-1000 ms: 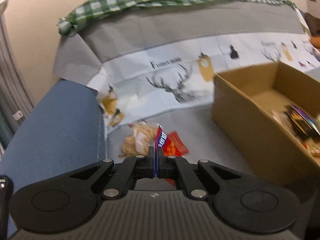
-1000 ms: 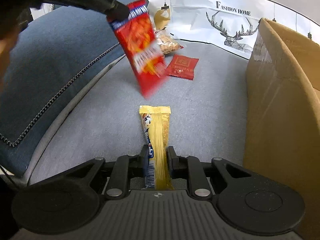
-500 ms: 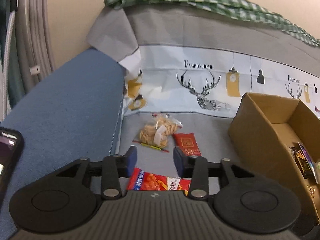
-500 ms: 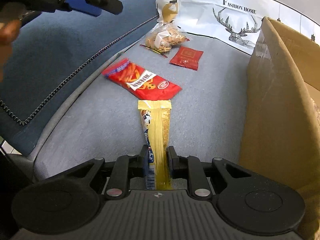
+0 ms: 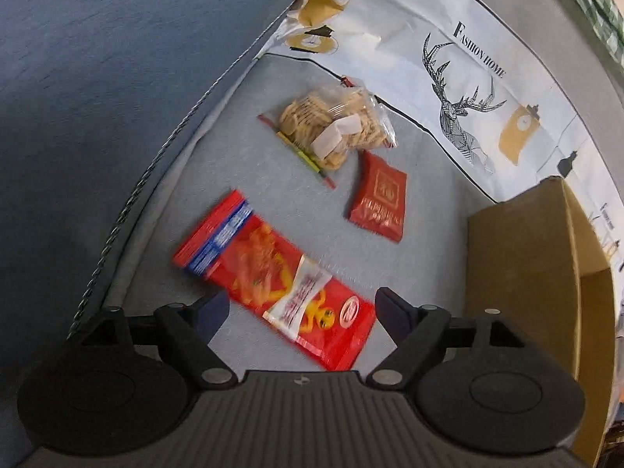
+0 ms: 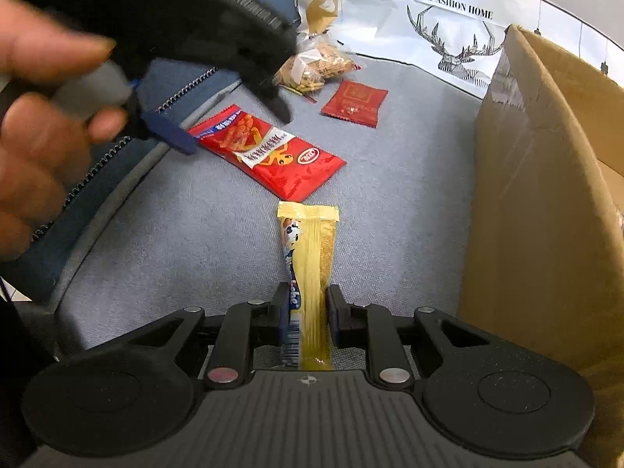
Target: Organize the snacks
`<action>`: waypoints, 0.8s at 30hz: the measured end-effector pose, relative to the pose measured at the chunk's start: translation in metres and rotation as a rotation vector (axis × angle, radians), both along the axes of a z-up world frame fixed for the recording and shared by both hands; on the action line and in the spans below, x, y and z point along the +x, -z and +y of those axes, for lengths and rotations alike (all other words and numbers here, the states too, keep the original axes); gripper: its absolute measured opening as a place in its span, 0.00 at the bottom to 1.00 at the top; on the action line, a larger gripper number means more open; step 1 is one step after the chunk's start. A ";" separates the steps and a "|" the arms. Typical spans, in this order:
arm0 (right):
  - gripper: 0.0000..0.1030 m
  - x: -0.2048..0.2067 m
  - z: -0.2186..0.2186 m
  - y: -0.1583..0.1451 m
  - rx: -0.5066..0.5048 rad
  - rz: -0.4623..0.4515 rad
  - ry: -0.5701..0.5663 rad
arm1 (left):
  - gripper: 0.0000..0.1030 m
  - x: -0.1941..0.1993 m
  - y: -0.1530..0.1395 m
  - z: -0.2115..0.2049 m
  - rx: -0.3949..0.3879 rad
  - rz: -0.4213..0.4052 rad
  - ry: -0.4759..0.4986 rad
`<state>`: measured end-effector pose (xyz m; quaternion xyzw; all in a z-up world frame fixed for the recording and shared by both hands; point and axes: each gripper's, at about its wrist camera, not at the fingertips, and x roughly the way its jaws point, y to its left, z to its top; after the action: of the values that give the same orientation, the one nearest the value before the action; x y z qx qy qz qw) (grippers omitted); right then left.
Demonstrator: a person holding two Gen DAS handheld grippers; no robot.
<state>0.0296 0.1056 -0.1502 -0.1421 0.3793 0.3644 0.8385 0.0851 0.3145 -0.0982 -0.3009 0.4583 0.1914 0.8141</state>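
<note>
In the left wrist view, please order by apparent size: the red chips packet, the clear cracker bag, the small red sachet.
1. Red chips packet, though it lies nearest the camera.
2. Clear cracker bag.
3. Small red sachet.

Two close, downward wrist views along the tongs, sharing the red snack packet.

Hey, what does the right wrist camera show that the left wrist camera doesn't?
Only the right wrist view shows the yellow snack bar clamped in the right gripper, and the person's hand. Only the left wrist view looks between the left gripper's open jaws. Both show the long red snack packet, the small red sachet, the clear bag of crackers and the cardboard box.
</note>
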 end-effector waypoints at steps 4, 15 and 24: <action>0.21 0.001 0.001 0.000 0.003 -0.002 -0.006 | 0.85 0.018 0.004 -0.007 0.063 0.033 -0.007; 0.21 0.002 -0.001 0.000 0.016 0.001 -0.003 | 0.85 0.033 0.006 -0.006 0.195 0.074 -0.046; 0.21 0.001 0.000 0.000 0.015 -0.004 0.003 | 0.85 0.009 0.010 0.005 -0.017 0.097 -0.175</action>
<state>0.0309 0.1053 -0.1506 -0.1358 0.3750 0.3659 0.8409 0.0939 0.3195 -0.1077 -0.3369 0.4707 0.2721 0.7687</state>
